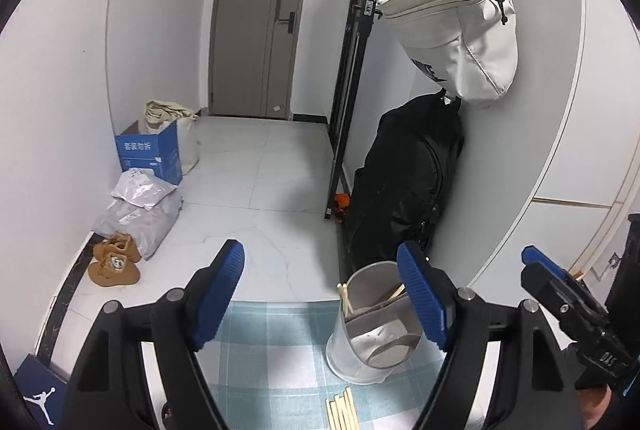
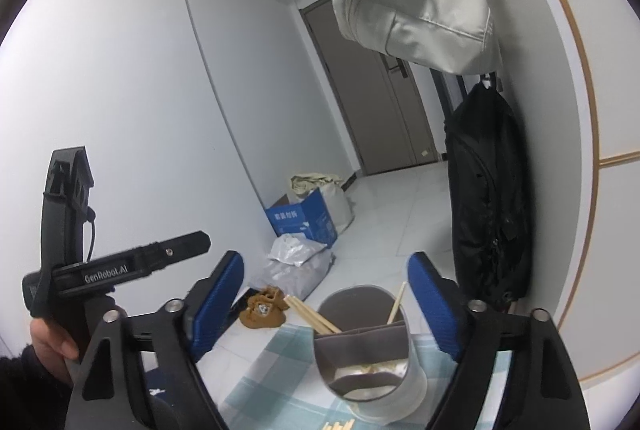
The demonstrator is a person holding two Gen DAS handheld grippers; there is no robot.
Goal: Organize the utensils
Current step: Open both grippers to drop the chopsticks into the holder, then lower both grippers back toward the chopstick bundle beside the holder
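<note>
- Metal holder (image 2: 370,358) stands on the checked cloth (image 1: 272,350), chopsticks (image 2: 316,318) leaning inside its divided compartments.
- Loose chopsticks (image 1: 342,412) lie just before it.
- Left gripper (image 1: 320,294) and right gripper (image 2: 326,304) both gape, empty.
- "GenRobot.AI" reads on the left gripper's side.

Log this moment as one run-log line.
left tongs: open, empty | right tongs: open, empty | holder: upright on checked cloth, some chopsticks inside | loose chopsticks: on cloth before holder

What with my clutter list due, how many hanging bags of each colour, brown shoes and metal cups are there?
White bag: 1
Black bag: 1
Brown shoes: 2
Metal cup: 1
Total: 5
</note>
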